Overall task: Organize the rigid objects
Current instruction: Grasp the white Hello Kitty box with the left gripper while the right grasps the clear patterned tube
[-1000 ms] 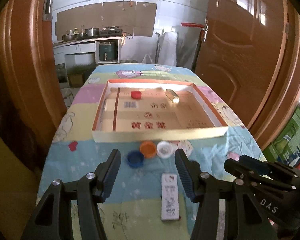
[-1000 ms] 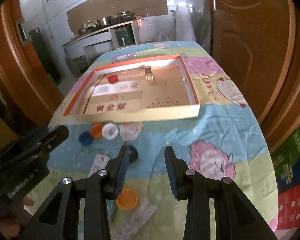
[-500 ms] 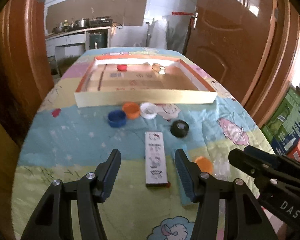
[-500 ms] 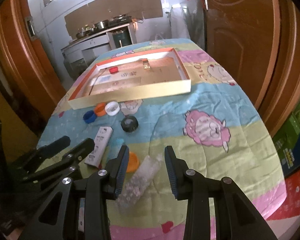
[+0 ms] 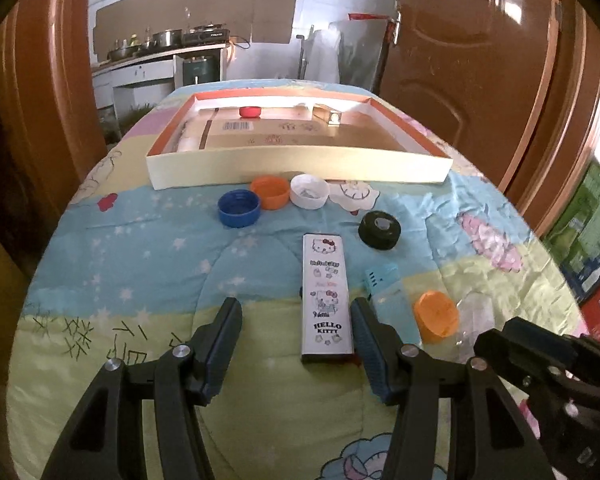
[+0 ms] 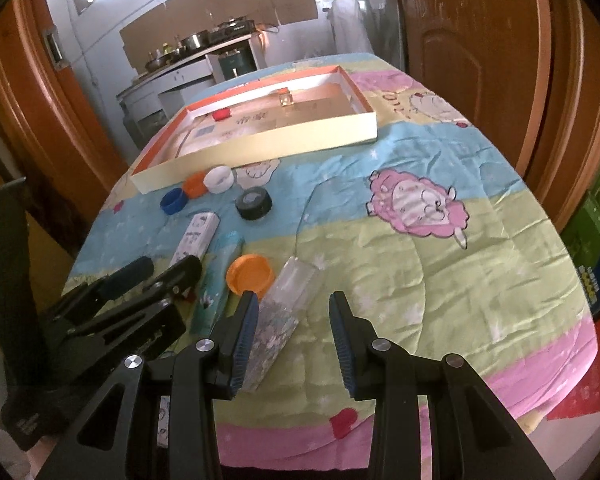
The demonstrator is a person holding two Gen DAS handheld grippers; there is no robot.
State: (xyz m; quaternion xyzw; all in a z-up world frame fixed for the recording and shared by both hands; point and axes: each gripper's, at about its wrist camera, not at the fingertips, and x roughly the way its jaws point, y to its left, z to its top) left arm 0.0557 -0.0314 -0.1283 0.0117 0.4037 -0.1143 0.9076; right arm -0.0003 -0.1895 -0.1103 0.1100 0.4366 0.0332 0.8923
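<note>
Left gripper [image 5: 296,328] is spread wide w/ nothing pinched; the Hello Kitty box [image 5: 327,296] lies lengthwise just ahead, hugging its right finger. Imo shift right to center, drop, squeeze the long sides. Right gripper [image 6: 294,330] is half-spread, empty, clear tube [image 6: 284,312] by its left finger.

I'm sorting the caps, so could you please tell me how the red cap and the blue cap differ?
The red cap already sits inside the cardboard tray, at its far end; the blue cap lies outside on the cloth, before the tray's near wall. The blue cap shows its hollow, open side up; the red's facing is unclear. Both are small round bottle caps.
</note>
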